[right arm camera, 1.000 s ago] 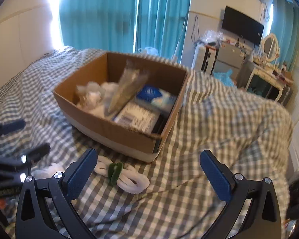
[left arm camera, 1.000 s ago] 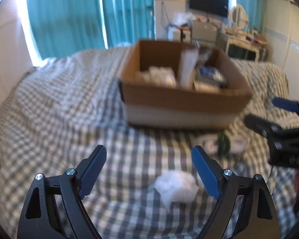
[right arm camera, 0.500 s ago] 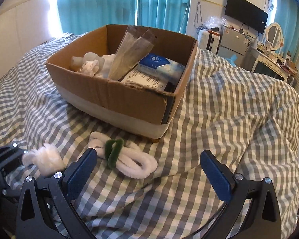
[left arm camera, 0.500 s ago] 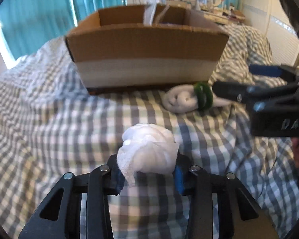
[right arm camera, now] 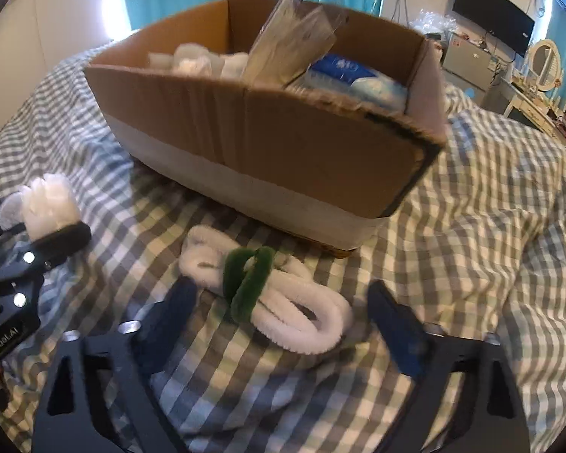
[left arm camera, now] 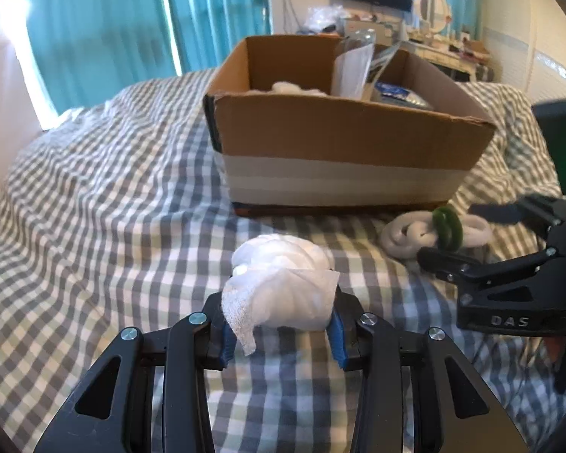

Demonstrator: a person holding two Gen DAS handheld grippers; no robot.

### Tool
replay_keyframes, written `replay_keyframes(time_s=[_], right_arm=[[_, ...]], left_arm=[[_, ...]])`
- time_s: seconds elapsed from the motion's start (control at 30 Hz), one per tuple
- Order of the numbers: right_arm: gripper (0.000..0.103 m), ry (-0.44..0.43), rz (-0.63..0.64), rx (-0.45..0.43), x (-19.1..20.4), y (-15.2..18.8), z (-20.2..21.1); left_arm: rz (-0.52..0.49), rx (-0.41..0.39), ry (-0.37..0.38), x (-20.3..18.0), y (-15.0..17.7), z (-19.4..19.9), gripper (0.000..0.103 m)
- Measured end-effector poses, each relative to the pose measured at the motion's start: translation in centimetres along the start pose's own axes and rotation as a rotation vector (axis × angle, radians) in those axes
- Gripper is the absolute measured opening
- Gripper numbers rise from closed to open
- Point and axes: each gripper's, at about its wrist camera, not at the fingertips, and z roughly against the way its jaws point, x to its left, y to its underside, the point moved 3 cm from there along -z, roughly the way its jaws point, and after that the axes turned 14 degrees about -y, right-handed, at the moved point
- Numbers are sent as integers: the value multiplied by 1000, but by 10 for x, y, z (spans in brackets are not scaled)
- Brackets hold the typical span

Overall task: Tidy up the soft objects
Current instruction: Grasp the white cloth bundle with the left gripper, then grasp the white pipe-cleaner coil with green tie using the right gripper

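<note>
Since a second ago: left claw (left arm camera: 281, 334) clamped on gauze wad (left arm camera: 283, 287); right claw (right arm camera: 283, 324) narrowing, still apart around cord bundle (right arm camera: 268, 290); open bed (right arm camera: 490, 226) beside box (right arm camera: 283, 143).

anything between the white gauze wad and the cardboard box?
Nothing: only bare checked bedspread between the gauze wad, clamped in the left claw, and the cardboard box. Clearest in the left wrist view.

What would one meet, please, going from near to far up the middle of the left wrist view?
Left hand-held gripper shut on the white gauze wad → bare checked bedspread → cardboard box → teal curtains on the far wall.
</note>
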Motion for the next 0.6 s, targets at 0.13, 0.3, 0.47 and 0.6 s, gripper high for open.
replay_keyframes(time_s=[0.13, 0.3, 0.47, 0.6], right_arm=[[56, -20, 6, 14, 4, 0, -8], [23, -50, 26, -8, 15, 9, 4], [22, -62, 49, -45, 31, 22, 26], [22, -80, 45, -90, 41, 26, 48]], left_arm=[[25, 27, 12, 2, 2, -7, 38], [35, 36, 22, 7, 7, -7, 38], [54, 47, 27, 10, 13, -2, 38], [64, 36, 38, 14, 12, 12, 38]])
